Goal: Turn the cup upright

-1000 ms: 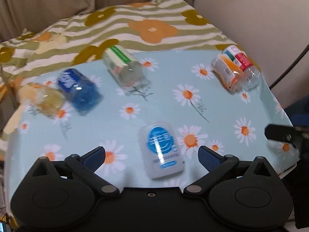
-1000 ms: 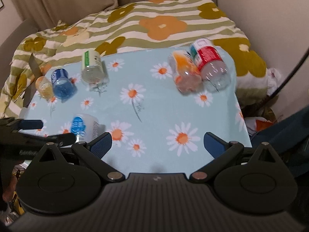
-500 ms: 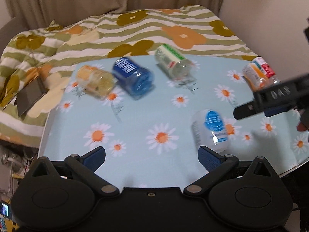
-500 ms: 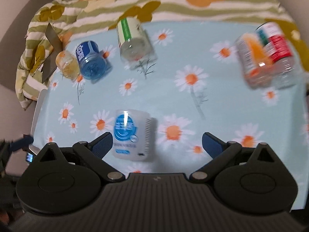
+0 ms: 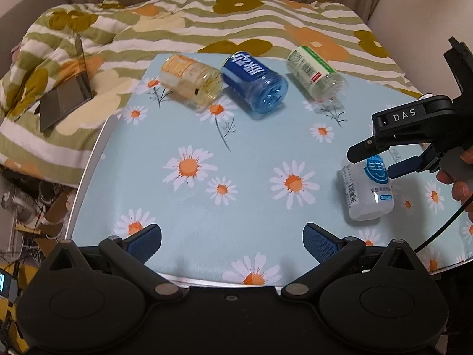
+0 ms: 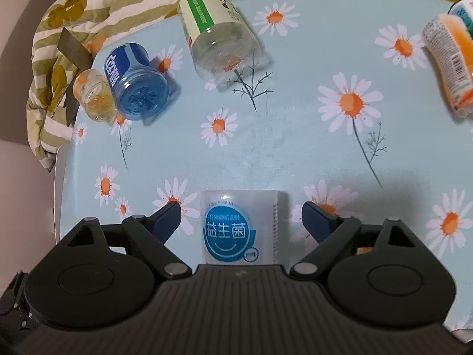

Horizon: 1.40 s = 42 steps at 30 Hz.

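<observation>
While my right tongs (image 6: 240, 217) hang spread astride the white cup (image 6: 241, 230), it lies on its side on the counter (image 6: 295, 148), long axis running straight ahead. My left tongs (image 5: 232, 241), also spread, sit well apart.

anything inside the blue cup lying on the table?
Nothing visible. The blue cup lies on its side on the daisy tablecloth, its ridged see-through base toward the right wrist camera. Through it the inside looks empty. Its mouth faces away, hidden.
</observation>
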Tool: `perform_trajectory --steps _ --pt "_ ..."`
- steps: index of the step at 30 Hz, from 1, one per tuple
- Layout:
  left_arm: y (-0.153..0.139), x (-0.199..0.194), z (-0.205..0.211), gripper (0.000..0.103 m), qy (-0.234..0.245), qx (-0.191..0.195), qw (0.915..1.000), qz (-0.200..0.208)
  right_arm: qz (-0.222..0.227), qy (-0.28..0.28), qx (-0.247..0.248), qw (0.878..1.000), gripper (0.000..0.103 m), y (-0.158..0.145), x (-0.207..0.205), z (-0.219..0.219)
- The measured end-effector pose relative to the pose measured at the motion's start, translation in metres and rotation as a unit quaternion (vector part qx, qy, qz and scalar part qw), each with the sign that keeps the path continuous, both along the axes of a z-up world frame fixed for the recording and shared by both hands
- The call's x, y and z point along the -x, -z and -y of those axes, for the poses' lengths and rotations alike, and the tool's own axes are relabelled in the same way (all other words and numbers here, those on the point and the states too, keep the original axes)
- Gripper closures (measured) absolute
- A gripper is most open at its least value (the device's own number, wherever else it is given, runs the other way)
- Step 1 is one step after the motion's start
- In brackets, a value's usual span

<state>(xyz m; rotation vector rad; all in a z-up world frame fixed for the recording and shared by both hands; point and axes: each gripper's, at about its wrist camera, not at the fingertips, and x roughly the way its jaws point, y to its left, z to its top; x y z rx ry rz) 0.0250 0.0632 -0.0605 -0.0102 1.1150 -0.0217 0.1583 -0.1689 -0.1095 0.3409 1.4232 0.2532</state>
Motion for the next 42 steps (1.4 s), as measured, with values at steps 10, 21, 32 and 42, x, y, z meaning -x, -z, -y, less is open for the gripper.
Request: perform_trajectory --steps 10,21,32,42 --pt "0.000 0.000 -0.008 0.000 -0.007 0.008 0.9999 -0.003 -0.006 0.004 -0.008 1.000 0.030 0.007 0.002 0.000" --pt "-0.013 0.000 -0.005 0.000 0.002 0.005 0.9999 0.015 0.017 0.009 -0.026 0.999 0.035 -0.014 0.011 0.006" --pt "-0.016 0.000 -0.013 0.000 0.003 0.007 0.9997 0.024 0.315 0.095 0.041 0.943 0.033 -0.038 0.076 -0.017" --pt "-0.005 0.015 -0.027 0.000 0.005 -0.015 0.9984 0.054 0.420 0.090 0.116 0.895 0.031 0.015 0.103 -0.046"
